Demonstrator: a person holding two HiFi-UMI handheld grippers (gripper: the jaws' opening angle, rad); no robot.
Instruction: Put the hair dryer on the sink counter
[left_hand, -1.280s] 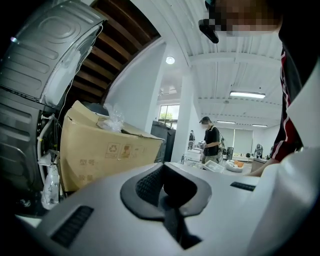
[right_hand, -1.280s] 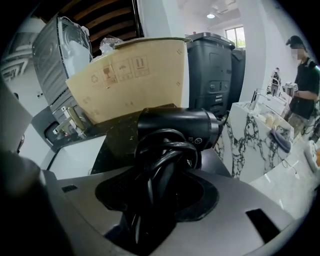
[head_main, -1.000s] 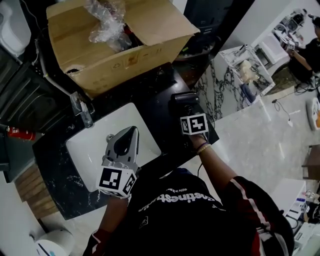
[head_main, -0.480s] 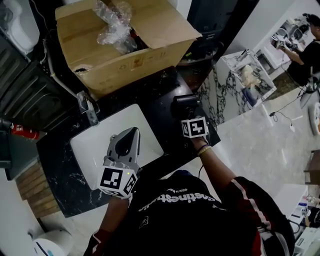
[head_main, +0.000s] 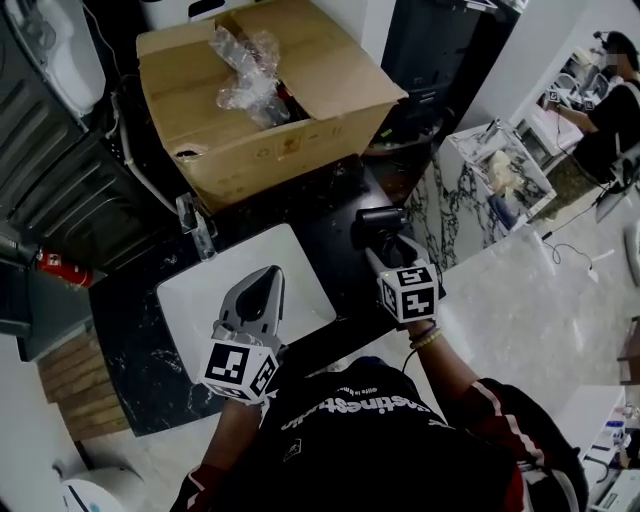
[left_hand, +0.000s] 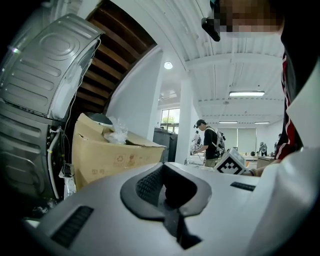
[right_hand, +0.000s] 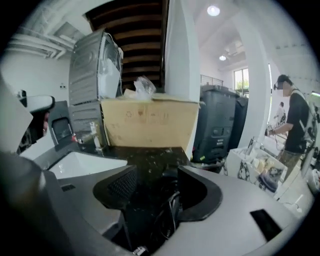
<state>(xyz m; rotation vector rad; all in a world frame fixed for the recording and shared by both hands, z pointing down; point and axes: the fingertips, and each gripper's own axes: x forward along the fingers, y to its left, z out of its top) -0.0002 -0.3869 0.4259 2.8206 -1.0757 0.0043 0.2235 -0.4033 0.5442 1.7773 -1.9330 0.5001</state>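
The black hair dryer lies on the black marble sink counter, to the right of the white sink. My right gripper sits just behind it with its jaws spread wide and not pressing on it. In the right gripper view the dryer's dark body and cord show low between the open jaws of the right gripper. My left gripper hovers over the sink, and in the left gripper view the left gripper has its jaws closed together with nothing held.
An open cardboard box with a plastic bag stands at the back of the counter. A chrome faucet rises left of the sink. A grey ribbed appliance stands at the left. A person works far off at the right.
My right gripper has opened its jaws and drawn back toward me, leaving the hair dryer lying on the counter. The left gripper stays over the sink.
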